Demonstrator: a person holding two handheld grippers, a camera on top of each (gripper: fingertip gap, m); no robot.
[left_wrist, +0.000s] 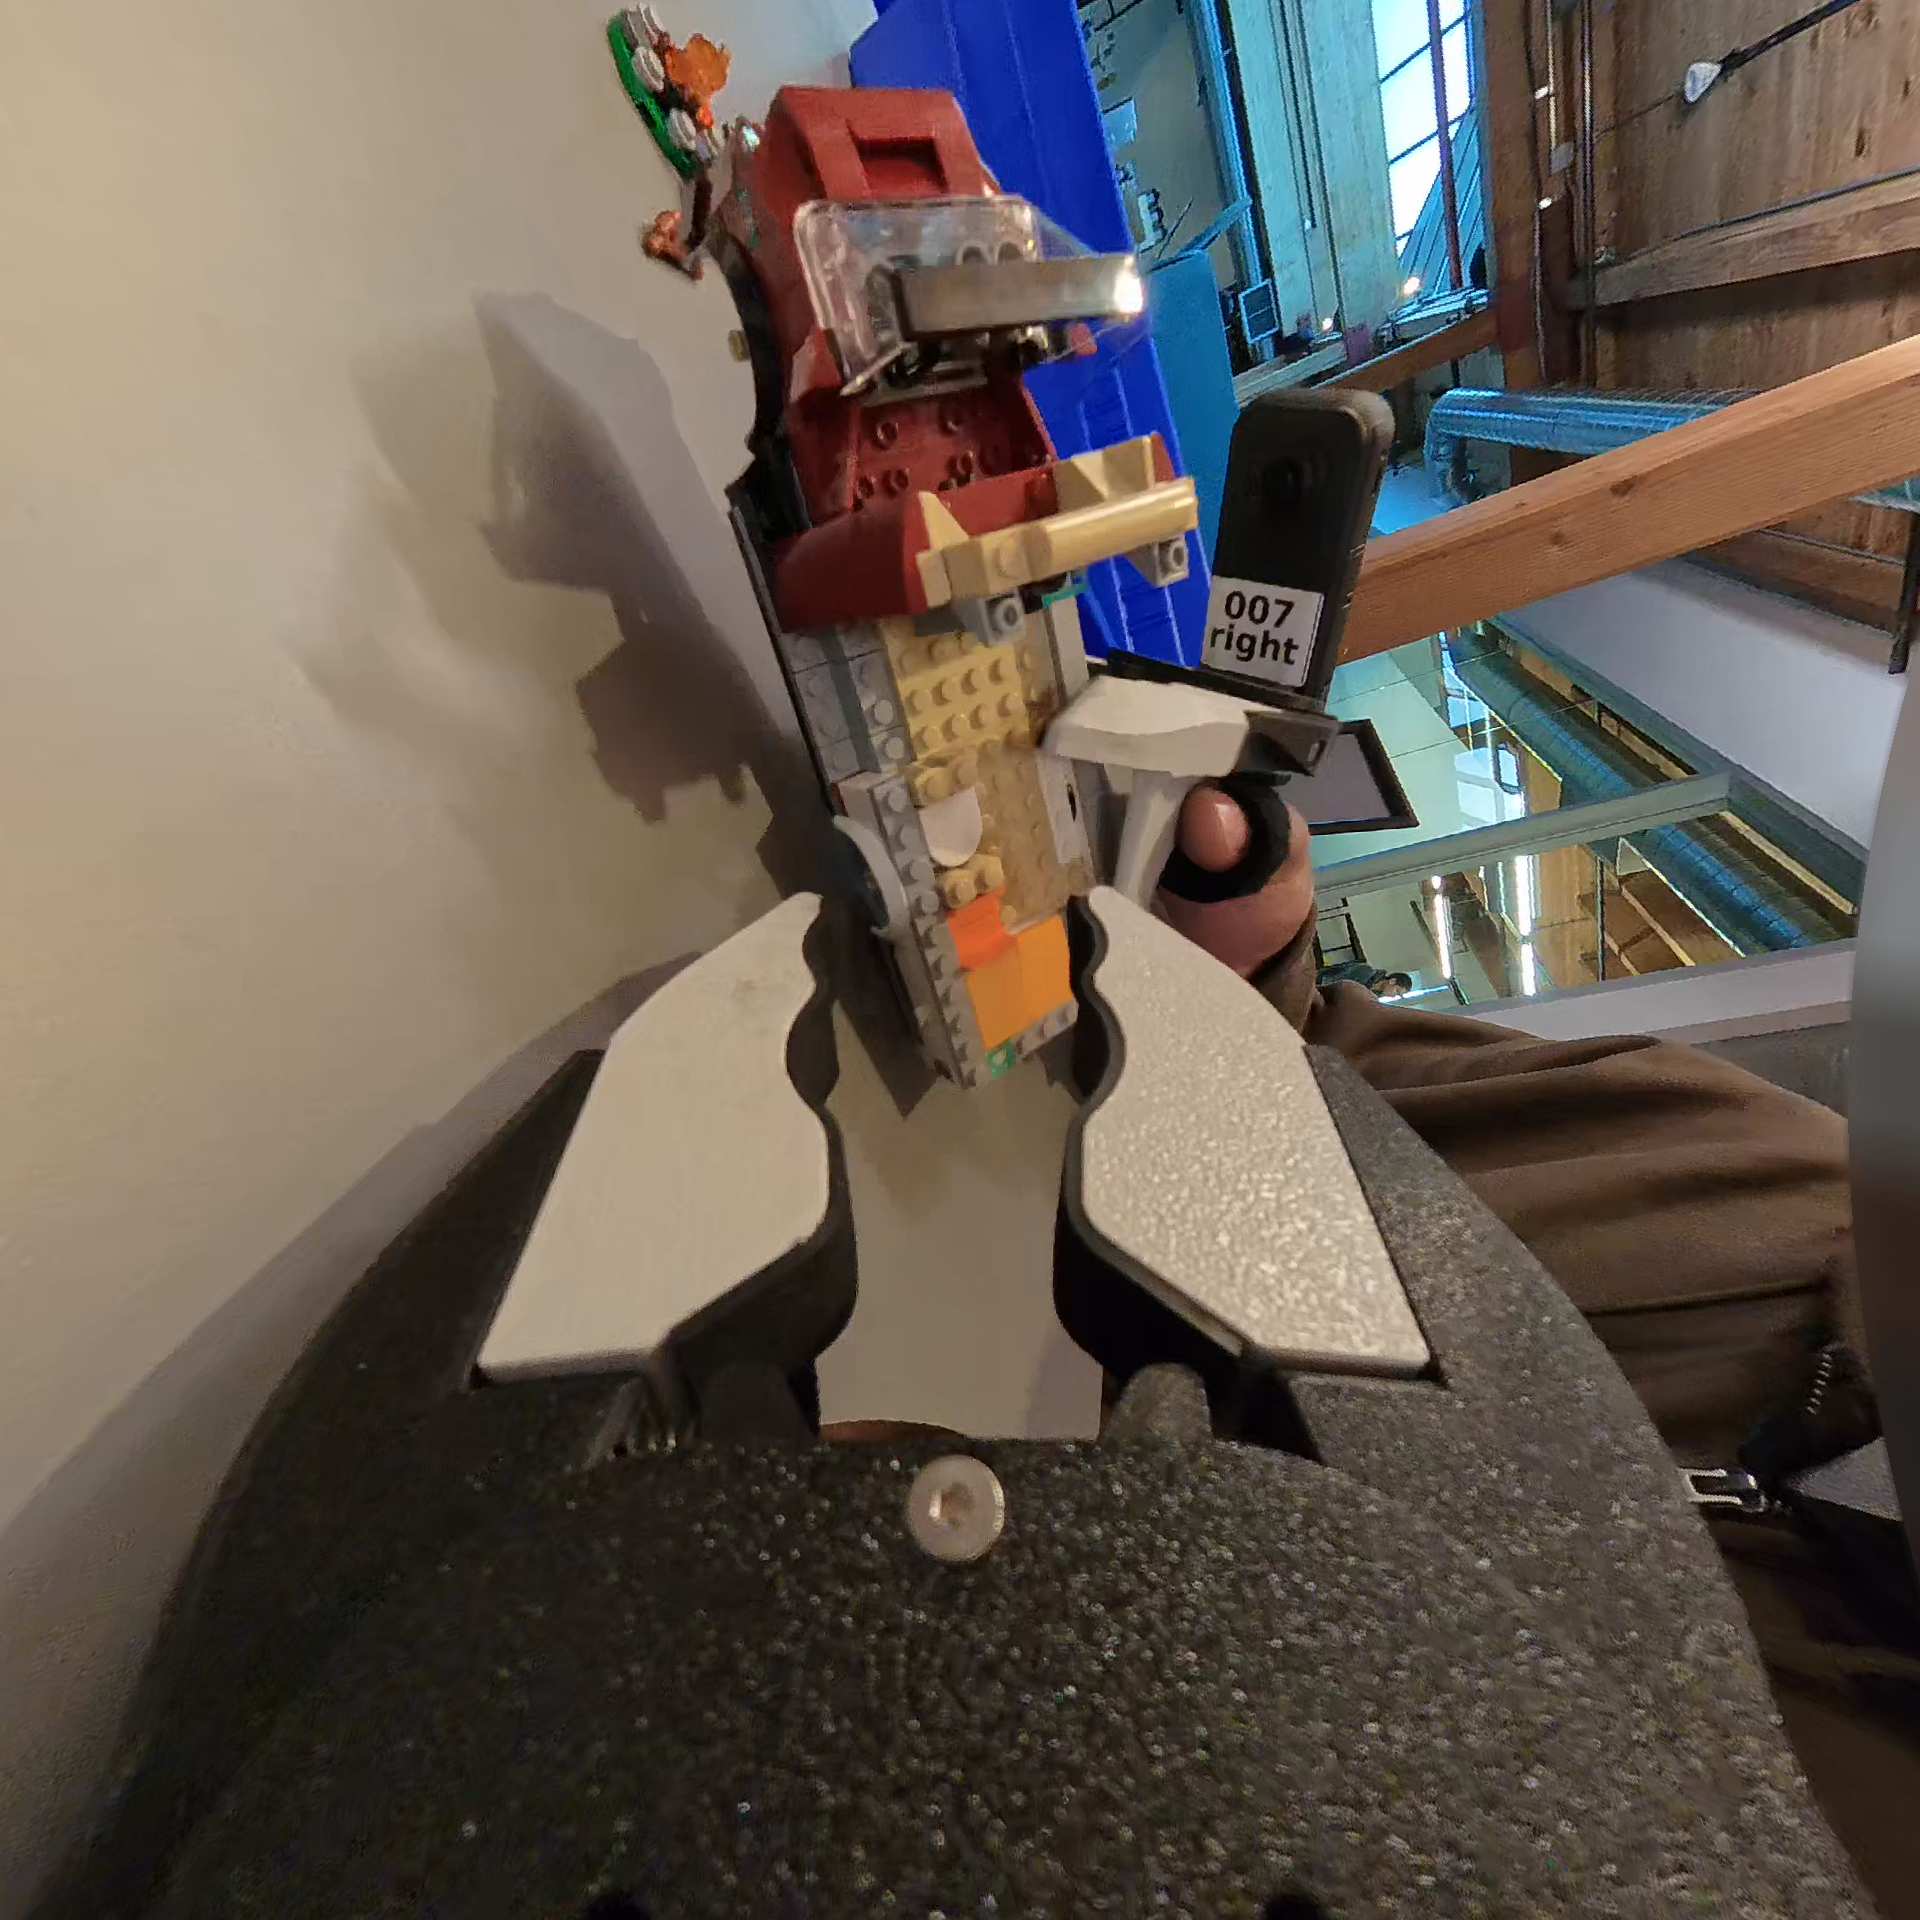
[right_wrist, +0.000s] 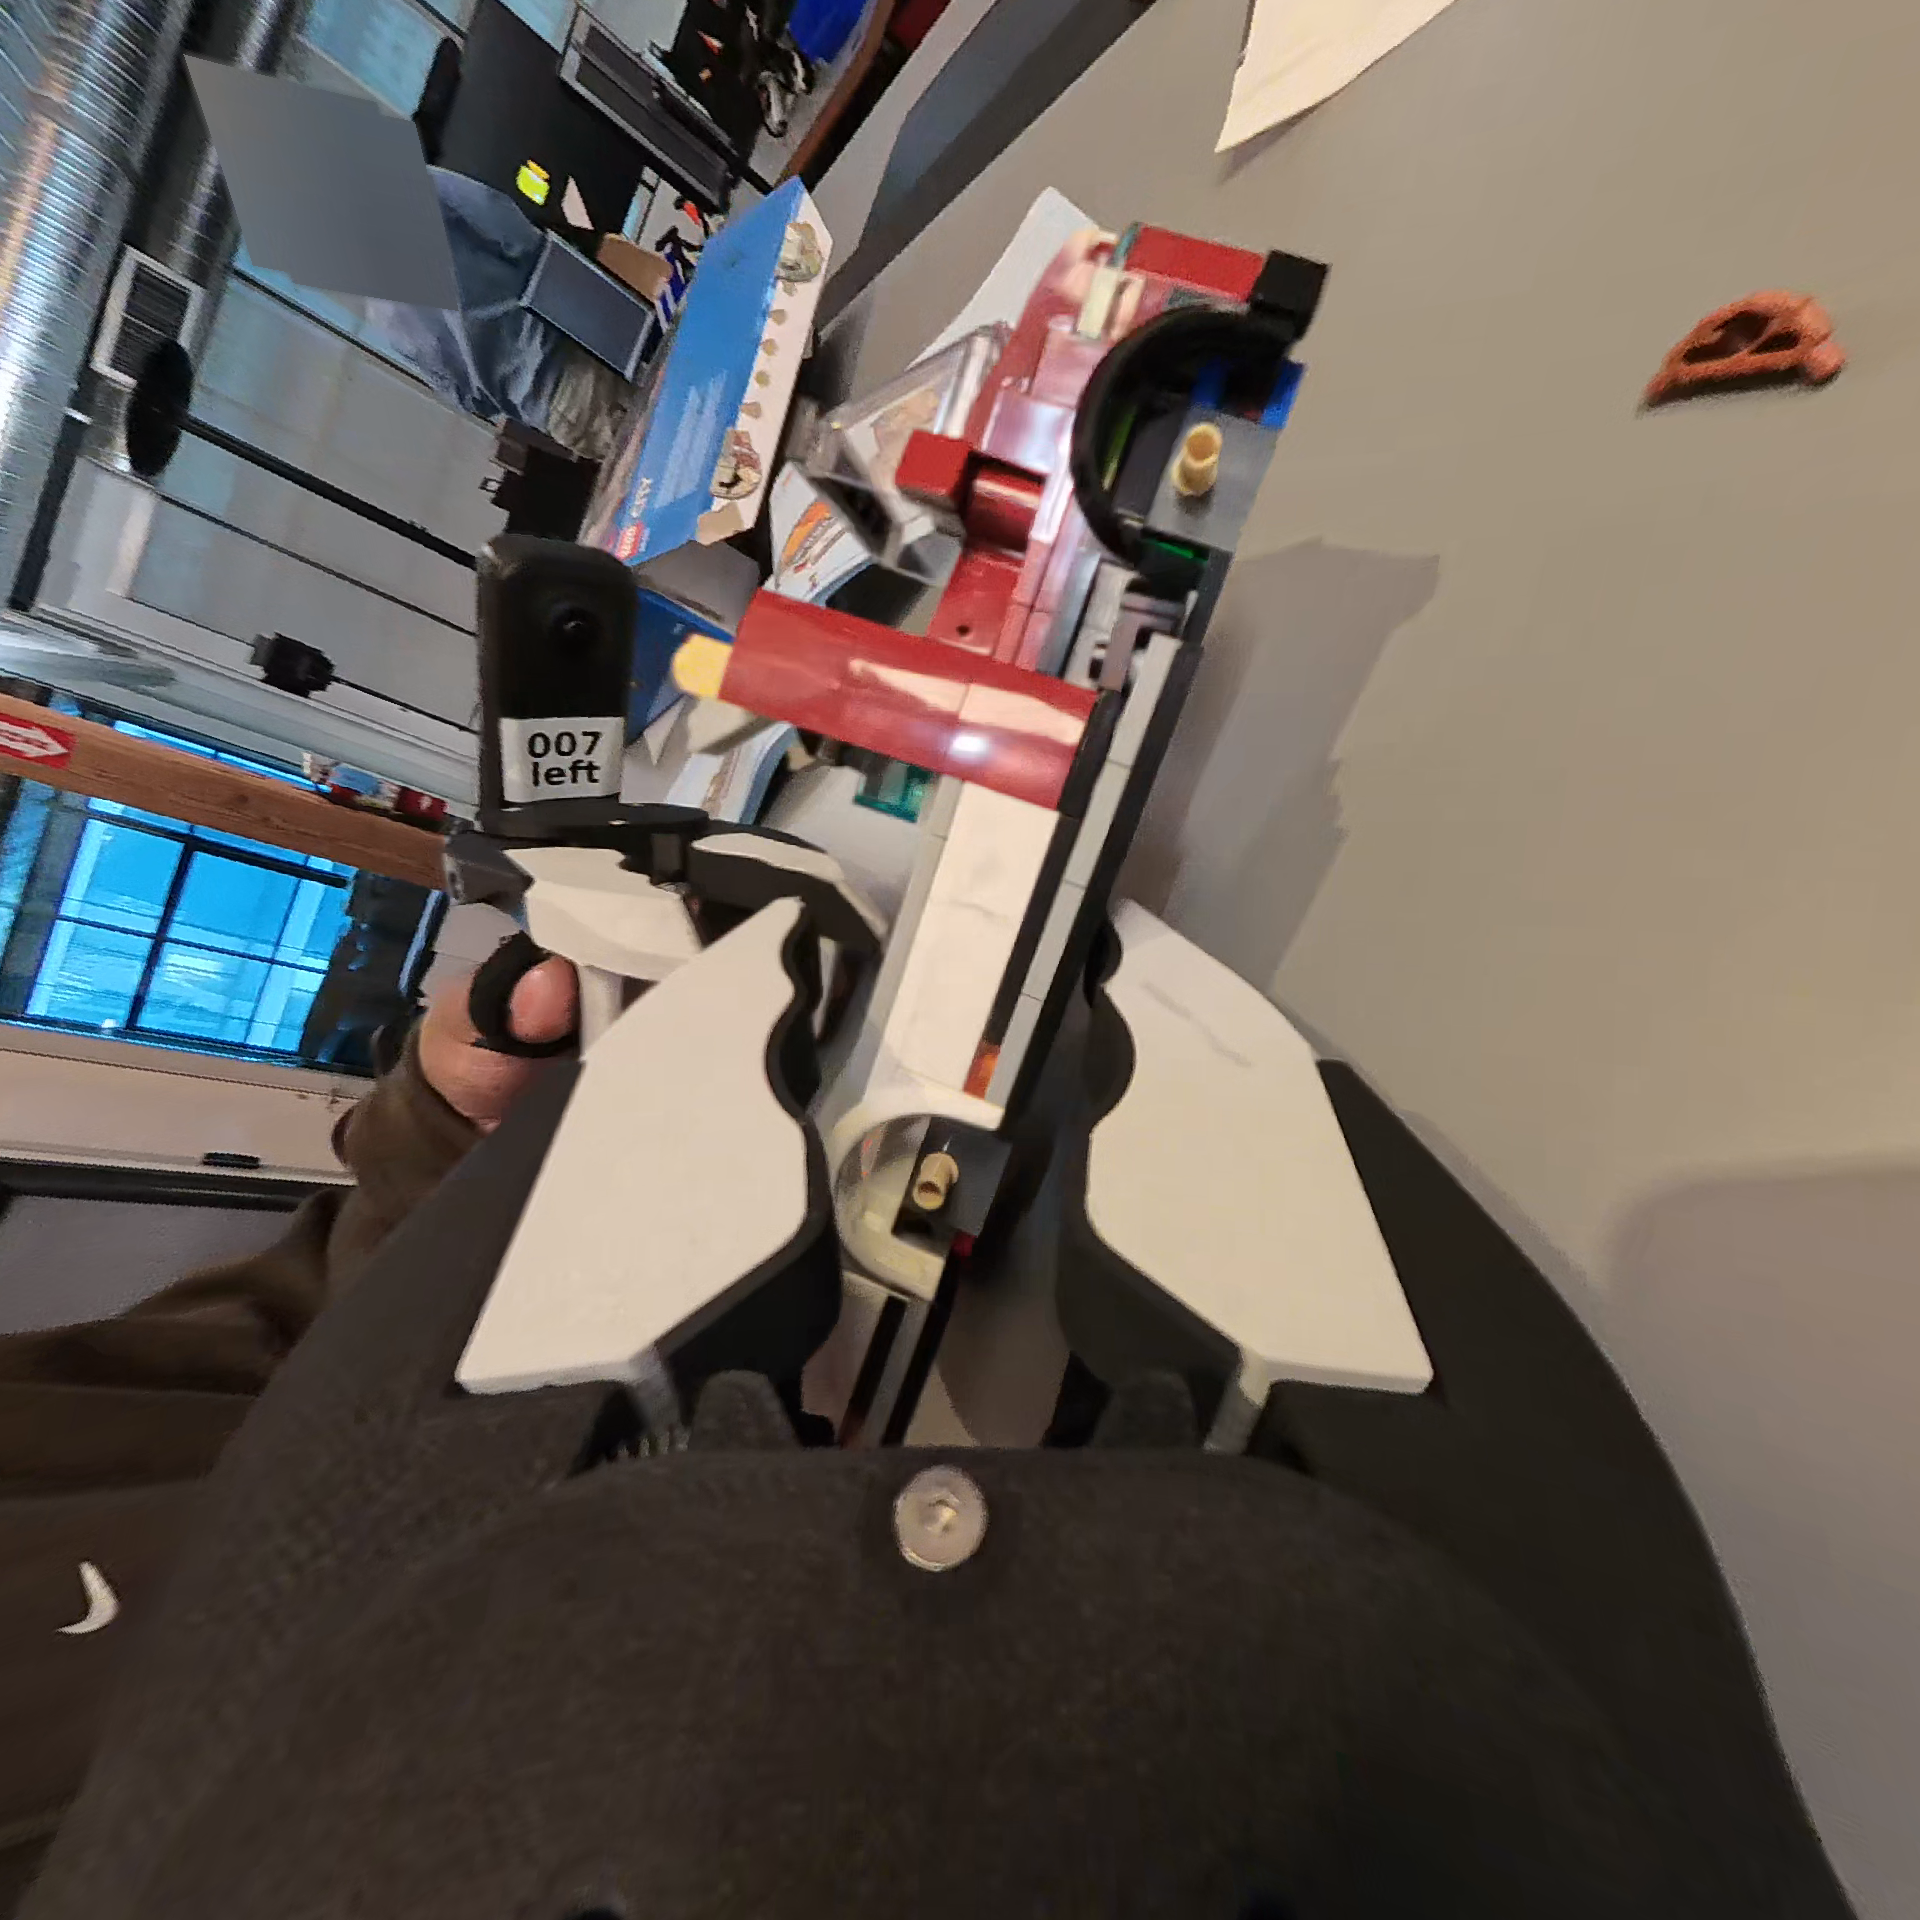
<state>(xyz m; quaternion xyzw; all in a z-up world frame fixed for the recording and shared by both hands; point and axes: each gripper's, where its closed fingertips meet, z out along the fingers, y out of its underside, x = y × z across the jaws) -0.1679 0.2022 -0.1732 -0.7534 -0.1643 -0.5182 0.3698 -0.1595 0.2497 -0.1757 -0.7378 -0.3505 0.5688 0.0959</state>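
A brick-built vehicle model (left_wrist: 977, 717) in dark red, tan, grey and orange, with a clear windscreen, lies lengthwise between both grippers over the beige table (left_wrist: 260, 520). My left gripper (left_wrist: 951, 914) is open around its orange and grey end. The right pad sits at the orange bricks and a dark gap separates the left pad from the model. The right gripper's body (left_wrist: 1143, 738) shows beside the model. In the right wrist view my right gripper (right_wrist: 956, 925) is open around the model's white and dark side (right_wrist: 977, 894), with a gap at the left pad. The left gripper (right_wrist: 665, 894) shows there too.
A blue bin (left_wrist: 997, 156) and a small green plate with orange plant pieces (left_wrist: 665, 94) lie beyond the model. A brown brick piece (right_wrist: 1745, 353), a paper sheet (right_wrist: 1309, 62), a blue box (right_wrist: 717, 384) and booklets (right_wrist: 821, 540) lie on the table (right_wrist: 1610, 727). The gap from one gripper's tips to the other's is roughly 5 cm. The brown brick piece (right_wrist: 1745, 353) is about 11 cm from my right fingertips and 15 cm from my left.
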